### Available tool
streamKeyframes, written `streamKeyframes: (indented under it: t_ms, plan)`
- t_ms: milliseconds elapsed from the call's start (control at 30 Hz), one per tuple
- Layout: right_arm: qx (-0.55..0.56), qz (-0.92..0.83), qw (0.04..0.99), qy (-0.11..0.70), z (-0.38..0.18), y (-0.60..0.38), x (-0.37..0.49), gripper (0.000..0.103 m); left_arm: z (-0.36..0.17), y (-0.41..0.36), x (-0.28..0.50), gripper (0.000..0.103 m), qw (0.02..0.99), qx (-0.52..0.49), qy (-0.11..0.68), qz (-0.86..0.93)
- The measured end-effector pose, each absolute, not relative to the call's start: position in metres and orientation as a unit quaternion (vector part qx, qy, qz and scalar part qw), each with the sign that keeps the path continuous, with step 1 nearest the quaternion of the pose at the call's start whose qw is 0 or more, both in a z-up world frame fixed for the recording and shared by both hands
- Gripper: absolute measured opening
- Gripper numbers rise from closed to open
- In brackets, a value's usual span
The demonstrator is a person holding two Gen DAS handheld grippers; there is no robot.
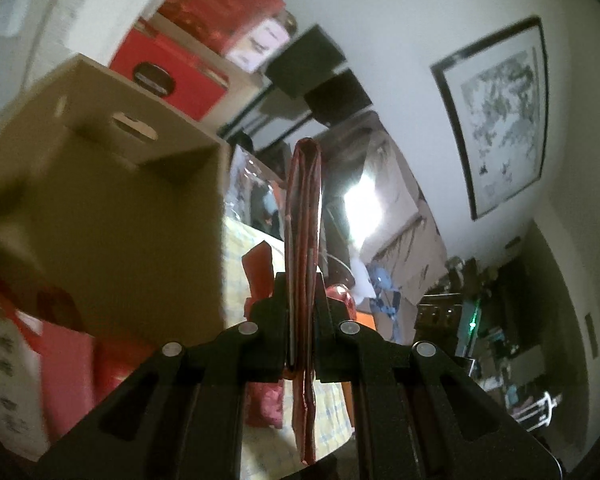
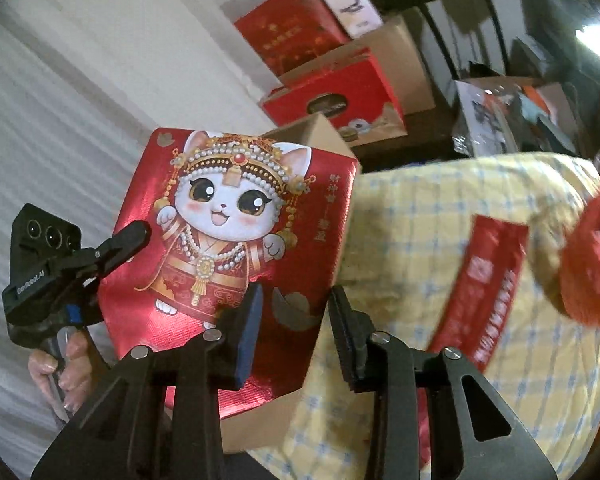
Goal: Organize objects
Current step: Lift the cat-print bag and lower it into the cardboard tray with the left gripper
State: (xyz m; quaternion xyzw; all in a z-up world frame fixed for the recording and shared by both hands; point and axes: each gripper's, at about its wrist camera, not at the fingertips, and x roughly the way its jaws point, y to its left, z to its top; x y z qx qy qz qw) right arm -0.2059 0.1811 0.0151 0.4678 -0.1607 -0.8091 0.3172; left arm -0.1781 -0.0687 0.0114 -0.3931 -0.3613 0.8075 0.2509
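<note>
My left gripper (image 1: pixel 300 296) is shut on a flat red gift bag (image 1: pixel 303 216), seen edge-on between its fingers. The right wrist view shows that bag's face (image 2: pixel 228 236): shiny red with a cartoon cat in costume, held by the left gripper (image 2: pixel 130 240) at its left edge, in front of a brown cardboard box (image 2: pixel 316 130). My right gripper (image 2: pixel 294 320) is open, its fingers just in front of the bag's lower right corner, holding nothing. The open cardboard box (image 1: pixel 100 200) stands close on the left in the left wrist view.
A table with a yellow checked cloth (image 2: pixel 460 240) carries a red strip (image 2: pixel 488 280) and a red round object (image 2: pixel 592 264). Red gift boxes (image 2: pixel 332 92) stack at the back by a white curtain (image 2: pixel 60 100). Clutter and a framed picture (image 1: pixel 500 116) lie right.
</note>
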Motion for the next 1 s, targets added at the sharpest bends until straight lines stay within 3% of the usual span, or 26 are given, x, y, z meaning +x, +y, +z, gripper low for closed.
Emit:
streamKeyframes:
  t_ms: [333, 667, 733, 800, 867, 933, 1000]
  plan:
    - [0.487, -0.805, 0.322, -0.107, 0.015, 0.112, -0.239, 0.028, -0.01, -0.131, -0.214, 0.009, 0.224, -0.397, -0.406, 0.792]
    - [0.504, -0.804, 0.31, -0.062, -0.002, 0.062, -0.272, 0.027, -0.04, -0.165, -0.266, 0.013, 0.214, -0.444, -0.385, 0.78]
    - [0.505, -0.803, 0.311, -0.059, -0.004, 0.055, -0.276, 0.022, -0.046, -0.164, -0.273, 0.016, 0.208, -0.455, -0.371, 0.783]
    - [0.502, -0.807, 0.308, -0.049, -0.006, 0.049, -0.278, 0.02, -0.05, -0.162, -0.278, 0.023, 0.193, -0.467, -0.349, 0.789]
    - [0.499, -0.811, 0.303, -0.037, -0.008, 0.043, -0.279, 0.02, -0.05, -0.156, -0.283, 0.047, 0.175, -0.481, -0.313, 0.8]
    - [0.499, -0.814, 0.296, -0.028, -0.011, 0.039, -0.281, 0.02, -0.048, -0.147, -0.288, 0.058, 0.142, -0.498, -0.262, 0.814]
    - [0.497, -0.816, 0.294, -0.025, -0.011, 0.038, -0.279, 0.02, -0.047, -0.138, -0.29, 0.061, 0.111, -0.516, -0.217, 0.821]
